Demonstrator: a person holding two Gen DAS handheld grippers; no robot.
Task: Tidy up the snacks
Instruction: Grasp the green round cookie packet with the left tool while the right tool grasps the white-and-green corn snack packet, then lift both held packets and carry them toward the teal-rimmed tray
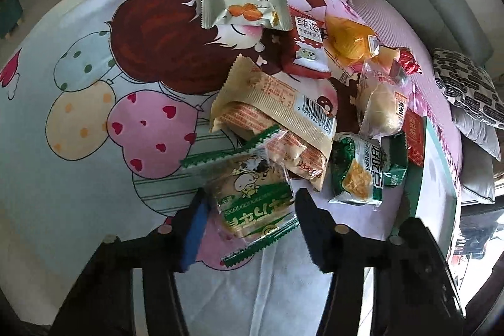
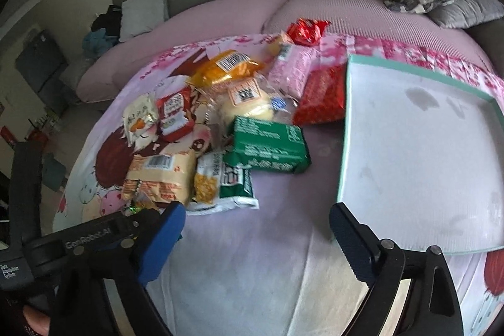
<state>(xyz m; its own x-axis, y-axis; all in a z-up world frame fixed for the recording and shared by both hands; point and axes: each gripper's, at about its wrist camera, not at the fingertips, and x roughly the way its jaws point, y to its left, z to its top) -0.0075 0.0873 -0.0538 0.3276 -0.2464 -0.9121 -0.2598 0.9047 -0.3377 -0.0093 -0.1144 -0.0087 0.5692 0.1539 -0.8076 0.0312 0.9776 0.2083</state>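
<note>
In the left wrist view, the left gripper (image 1: 250,207) had its two fingers spread on either side of one green-edged snack packet (image 1: 249,194); whether they squeezed it was hard to tell. About nine more snacks lay piled toward the cartoon blanket's (image 1: 78,131) far right side.

In the right wrist view, the right gripper (image 2: 256,229) was spread wide, holding nothing. One teal-rimmed tray (image 2: 343,128) sat by the right edge with bare room inside, touching one red packet (image 2: 321,96).
</note>
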